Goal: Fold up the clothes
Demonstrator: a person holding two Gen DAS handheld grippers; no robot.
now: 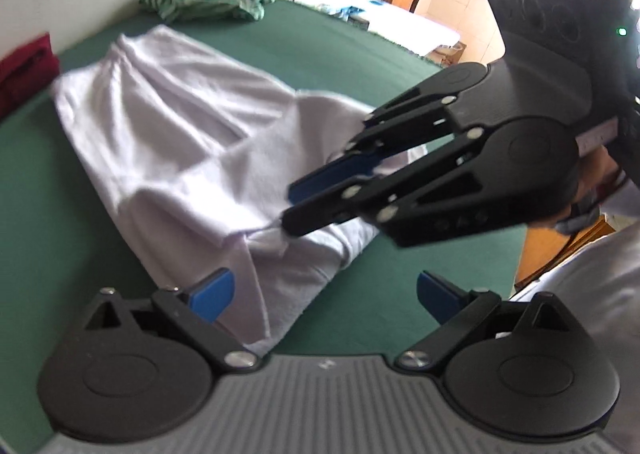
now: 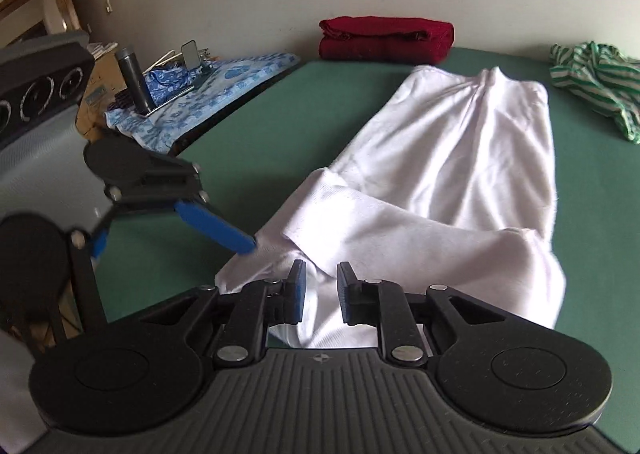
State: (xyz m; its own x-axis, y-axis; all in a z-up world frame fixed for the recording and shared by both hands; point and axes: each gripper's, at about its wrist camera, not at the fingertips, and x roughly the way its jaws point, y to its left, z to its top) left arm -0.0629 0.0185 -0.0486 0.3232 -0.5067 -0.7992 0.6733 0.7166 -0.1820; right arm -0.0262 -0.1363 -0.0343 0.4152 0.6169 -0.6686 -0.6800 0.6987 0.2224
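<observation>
The white cloth (image 2: 452,174) lay on my green table (image 2: 600,214). My left gripper (image 1: 324,294) was spread wide. My right gripper (image 2: 320,290) stood a little apart, maybe touching cloth.

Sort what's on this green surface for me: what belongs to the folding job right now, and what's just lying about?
In the job:
white garment, partly folded
left gripper, open by its near edge
right gripper, slightly open over it
green-striped garment, crumpled, unfolded
folded red cloth

Lying about:
blue patterned cloth
dark bottle
</observation>
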